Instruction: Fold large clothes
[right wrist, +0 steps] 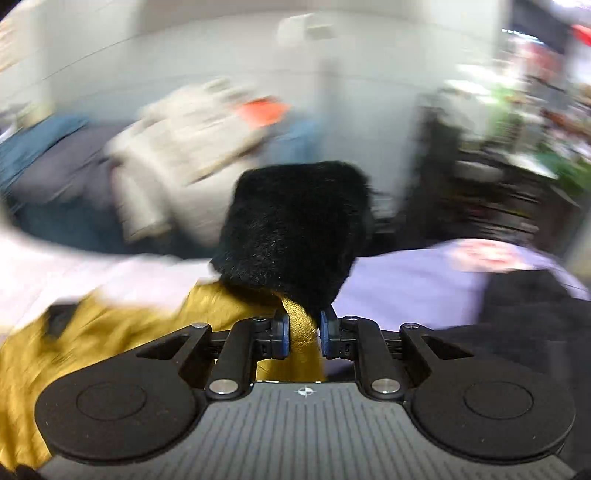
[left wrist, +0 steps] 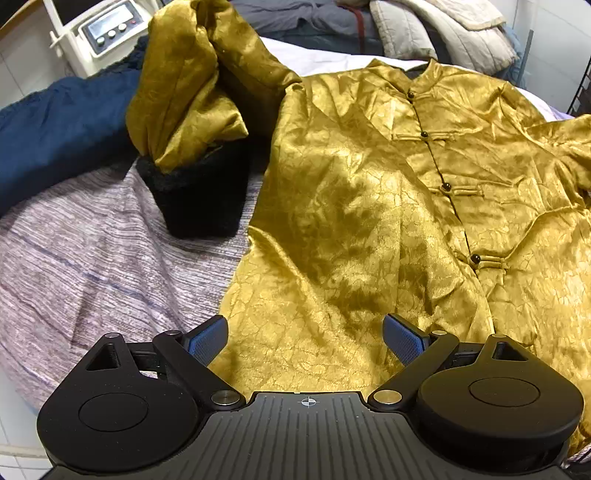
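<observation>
A shiny gold jacket (left wrist: 369, 203) with knot buttons lies front-up on the bed. One sleeve (left wrist: 184, 92) stands bunched at the upper left, ending in a black fur cuff (left wrist: 203, 195) that rests on the cover. My left gripper (left wrist: 304, 339) hovers open over the jacket's lower hem, nothing between its blue pads. In the blurred right wrist view, my right gripper (right wrist: 304, 332) is shut on the gold cloth of the other sleeve (right wrist: 301, 328), just behind its black fur cuff (right wrist: 291, 229), which sticks out in front. More gold fabric (right wrist: 92, 332) trails to the lower left.
A purple-grey striped bed cover (left wrist: 92, 258) lies under the jacket. A dark blue garment (left wrist: 55, 136) lies at the left, with a white device with buttons (left wrist: 107, 29) behind it. Piled clothes (left wrist: 443, 29) sit at the back. A dark garment (right wrist: 517, 314) lies to the right.
</observation>
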Tool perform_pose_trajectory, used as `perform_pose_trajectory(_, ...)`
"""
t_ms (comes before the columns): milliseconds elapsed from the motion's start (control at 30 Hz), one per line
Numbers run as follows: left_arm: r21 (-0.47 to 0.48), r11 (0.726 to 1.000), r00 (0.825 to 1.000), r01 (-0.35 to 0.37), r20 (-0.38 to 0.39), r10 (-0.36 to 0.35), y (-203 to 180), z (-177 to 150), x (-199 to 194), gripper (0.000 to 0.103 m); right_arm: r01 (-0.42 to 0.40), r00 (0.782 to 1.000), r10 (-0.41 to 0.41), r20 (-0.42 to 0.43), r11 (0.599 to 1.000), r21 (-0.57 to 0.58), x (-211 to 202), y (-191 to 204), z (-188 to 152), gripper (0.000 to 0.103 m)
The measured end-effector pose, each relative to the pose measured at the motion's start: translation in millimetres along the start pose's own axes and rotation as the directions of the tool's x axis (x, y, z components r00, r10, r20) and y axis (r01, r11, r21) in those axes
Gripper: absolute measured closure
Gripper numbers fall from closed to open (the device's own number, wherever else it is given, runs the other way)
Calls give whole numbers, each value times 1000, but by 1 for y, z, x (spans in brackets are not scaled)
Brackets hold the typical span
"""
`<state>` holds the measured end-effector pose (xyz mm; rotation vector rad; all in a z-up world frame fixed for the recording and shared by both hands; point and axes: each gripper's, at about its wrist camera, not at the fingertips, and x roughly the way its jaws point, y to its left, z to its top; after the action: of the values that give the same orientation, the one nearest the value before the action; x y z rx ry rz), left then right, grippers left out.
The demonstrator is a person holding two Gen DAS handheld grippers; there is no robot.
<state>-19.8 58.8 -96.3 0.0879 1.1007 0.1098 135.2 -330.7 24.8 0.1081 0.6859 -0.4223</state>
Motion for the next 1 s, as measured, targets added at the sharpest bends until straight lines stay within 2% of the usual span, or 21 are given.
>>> perform_pose_trajectory(67,-15,1000,1000,7,-5,-7,2,1,3,0,100,995,-98,-25,993,66,5,-41,5,83)
perform_pose_trajectory(133,-36,999,1000,14,-13,-14,5,2,5,0,180,982,-169,-90,973,142,14,-75,0,78)
perform_pose_trajectory(200,-48,999,1000,14,-12,-14,9,3,7,0,237,965,-206,-161,951,201,22,-99,-12,68)
perform_pose_trajectory(233,-50,999,1000,9,-13,-10,11,3,8,0,268,954,-225,-196,936,229,24,-107,-20,56)
perform_pose_trajectory(267,-53,999,1000,2,-13,-2,13,3,9,0,286,949,-235,-211,923,259,22,-115,-29,49)
perform_pose_trajectory(300,-57,998,1000,-3,-11,2,15,3,9,0,281,952,-229,-202,917,285,18,-118,-37,44)
perform_pose_trajectory(367,-65,998,1000,-1,-14,0,18,3,11,0,256,962,-209,-178,918,303,9,-117,-51,25)
perform_pose_trajectory(500,-85,996,1000,13,9,-12,24,4,10,0,159,987,-147,-68,960,232,-18,-100,-60,22)
perform_pose_trajectory(567,-89,995,999,36,23,-34,25,5,11,0,106,994,-104,-17,981,161,-31,-84,-57,11)
perform_pose_trajectory(600,-91,995,999,45,26,-43,25,5,11,0,78,997,-79,3,989,125,-38,-75,-57,9)
perform_pose_trajectory(667,-97,994,998,57,27,-55,23,7,12,0,18,1000,-19,11,998,60,-46,-57,-56,8)
perform_pose_trajectory(733,-107,992,997,69,26,-67,22,8,13,0,-72,997,72,-27,997,1,-49,-37,-57,8)
perform_pose_trajectory(800,-122,989,996,85,30,-82,23,7,14,0,-171,980,167,-104,985,-36,-50,-18,-65,8)
perform_pose_trajectory(900,-135,986,995,96,39,-91,26,4,13,0,-304,929,288,-234,952,-34,-53,7,-89,8)
perform_pose_trajectory(1000,-146,986,996,83,37,-78,32,0,12,0,-366,888,330,-320,929,-57,-62,28,-118,8)
